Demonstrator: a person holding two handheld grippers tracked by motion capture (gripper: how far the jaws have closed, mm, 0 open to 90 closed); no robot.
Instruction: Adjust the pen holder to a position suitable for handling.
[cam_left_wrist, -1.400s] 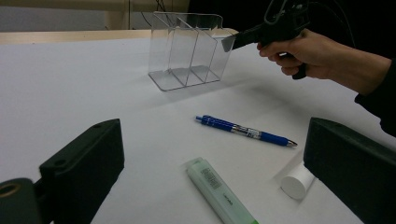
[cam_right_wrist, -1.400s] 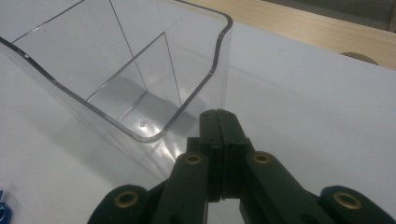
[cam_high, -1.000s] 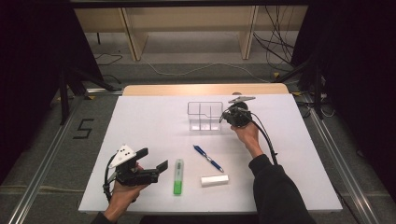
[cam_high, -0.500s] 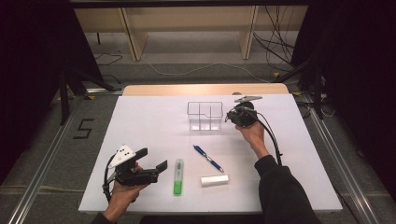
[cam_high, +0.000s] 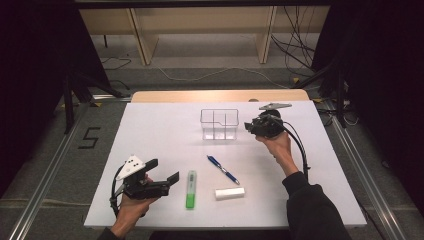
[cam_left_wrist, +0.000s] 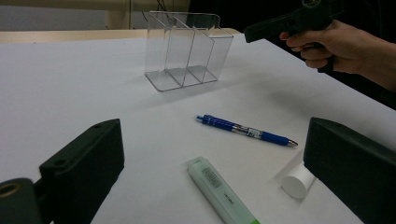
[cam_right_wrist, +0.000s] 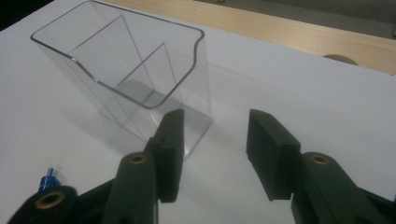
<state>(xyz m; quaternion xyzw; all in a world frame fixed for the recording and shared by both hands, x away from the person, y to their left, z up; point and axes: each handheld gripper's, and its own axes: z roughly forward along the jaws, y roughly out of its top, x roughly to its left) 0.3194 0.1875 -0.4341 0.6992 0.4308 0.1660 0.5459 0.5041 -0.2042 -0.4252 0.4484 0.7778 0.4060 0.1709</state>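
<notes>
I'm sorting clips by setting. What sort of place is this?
Probably a lab recording rig, not an office: a white table ringed by black curtains, loose floor cables, a person's handheld left gripper.

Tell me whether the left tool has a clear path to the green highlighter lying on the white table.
Probably yes: the left tool is open beside the green highlighter, with bare white table between them and nothing blocking.
</notes>
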